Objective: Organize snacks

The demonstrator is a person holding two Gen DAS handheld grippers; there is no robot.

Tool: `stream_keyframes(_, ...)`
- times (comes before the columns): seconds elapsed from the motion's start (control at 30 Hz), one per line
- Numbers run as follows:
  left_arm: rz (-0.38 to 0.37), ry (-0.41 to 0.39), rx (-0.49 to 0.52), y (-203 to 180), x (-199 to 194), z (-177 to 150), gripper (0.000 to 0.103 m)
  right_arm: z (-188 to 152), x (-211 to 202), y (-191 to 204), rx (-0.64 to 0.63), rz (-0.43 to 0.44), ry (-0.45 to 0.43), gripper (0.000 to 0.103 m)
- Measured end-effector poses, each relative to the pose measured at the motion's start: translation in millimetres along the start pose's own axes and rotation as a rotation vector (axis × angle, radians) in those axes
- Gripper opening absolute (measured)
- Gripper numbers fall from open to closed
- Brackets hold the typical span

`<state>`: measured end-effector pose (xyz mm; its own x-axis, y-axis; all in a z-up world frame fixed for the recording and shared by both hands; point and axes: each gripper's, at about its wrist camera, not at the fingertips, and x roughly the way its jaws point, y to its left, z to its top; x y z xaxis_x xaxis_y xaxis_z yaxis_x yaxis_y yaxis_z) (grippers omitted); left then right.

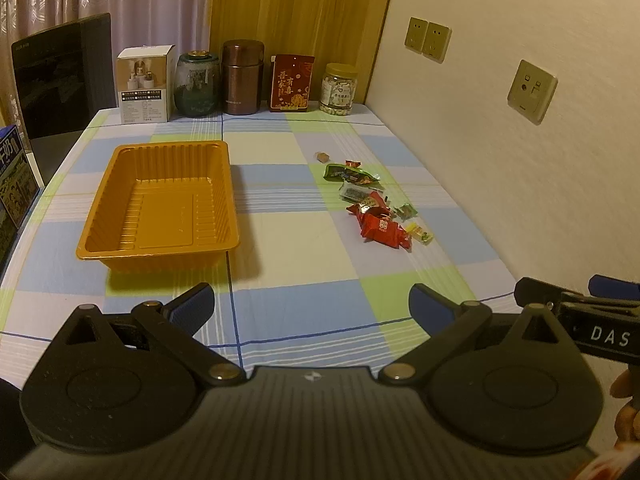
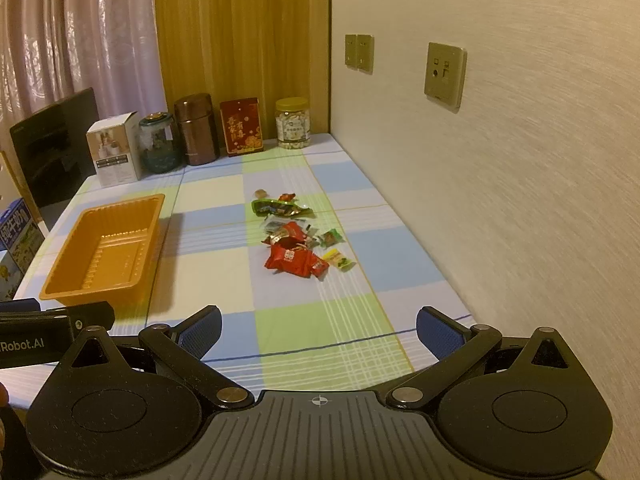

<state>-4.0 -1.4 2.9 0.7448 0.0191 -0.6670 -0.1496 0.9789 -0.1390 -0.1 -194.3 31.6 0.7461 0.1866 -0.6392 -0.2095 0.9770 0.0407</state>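
Note:
An empty orange plastic tray (image 1: 160, 200) (image 2: 108, 256) sits on the left of the checked tablecloth. A loose pile of wrapped snacks (image 1: 372, 204) (image 2: 298, 240) lies to its right: a red packet (image 1: 384, 232) (image 2: 294, 260), a green packet (image 1: 348, 172) (image 2: 280, 206), a small yellow-green sweet (image 1: 420, 234) (image 2: 338, 260) and a brown sweet (image 1: 322, 156) (image 2: 261, 193). My left gripper (image 1: 312, 308) is open and empty over the table's near edge. My right gripper (image 2: 320, 330) is open and empty, beside the left one and short of the snacks.
A white box (image 1: 146, 86), a glass jar (image 1: 198, 84), a brown flask (image 1: 243, 78), a red box (image 1: 291, 82) and a nut jar (image 1: 339, 90) line the far edge. A dark monitor (image 1: 60, 80) and milk carton (image 1: 12, 184) stand left. The wall (image 1: 520, 120) borders the right.

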Motion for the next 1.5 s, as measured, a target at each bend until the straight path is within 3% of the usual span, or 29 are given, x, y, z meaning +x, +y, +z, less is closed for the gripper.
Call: stream_keyframes(1.5,-0.009,-0.003,-0.010,-5.4,2.1,-5.5,0.103,-0.7,1.4,-2.1,0.003,0.000,0.001,0.103)
